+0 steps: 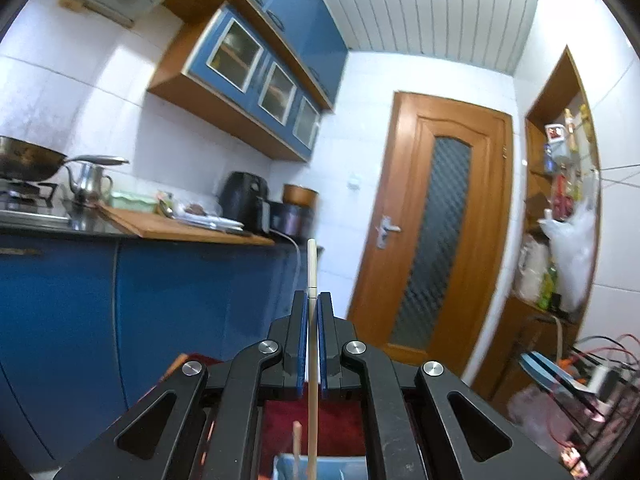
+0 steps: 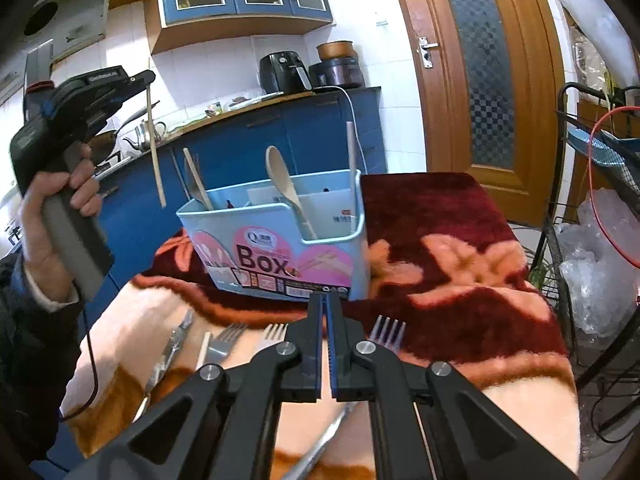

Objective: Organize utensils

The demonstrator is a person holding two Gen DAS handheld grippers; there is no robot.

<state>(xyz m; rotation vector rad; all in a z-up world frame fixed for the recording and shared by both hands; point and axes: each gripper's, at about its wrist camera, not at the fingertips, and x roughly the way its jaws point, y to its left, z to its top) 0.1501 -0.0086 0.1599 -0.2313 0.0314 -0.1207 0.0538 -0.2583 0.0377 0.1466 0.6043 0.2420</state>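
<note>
Chopstick [image 1: 312, 276]: upright, pinched in the left claw [image 1: 313, 300], raised left of the box.
Box [image 2: 280, 240]: light blue, on the red floral blanket [image 2: 460, 240]; wooden spoon [image 2: 286, 186] stands inside.
Right claw [image 2: 325, 304]: narrow, holding nothing.
Forks [image 2: 224, 342]: lie near, on the blanket.

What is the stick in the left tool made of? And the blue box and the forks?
The stick in the left tool looks like pale, matte wood or bamboo. The box seems smooth, glossy plastic. The forks shine silvery, likely metal.
</note>
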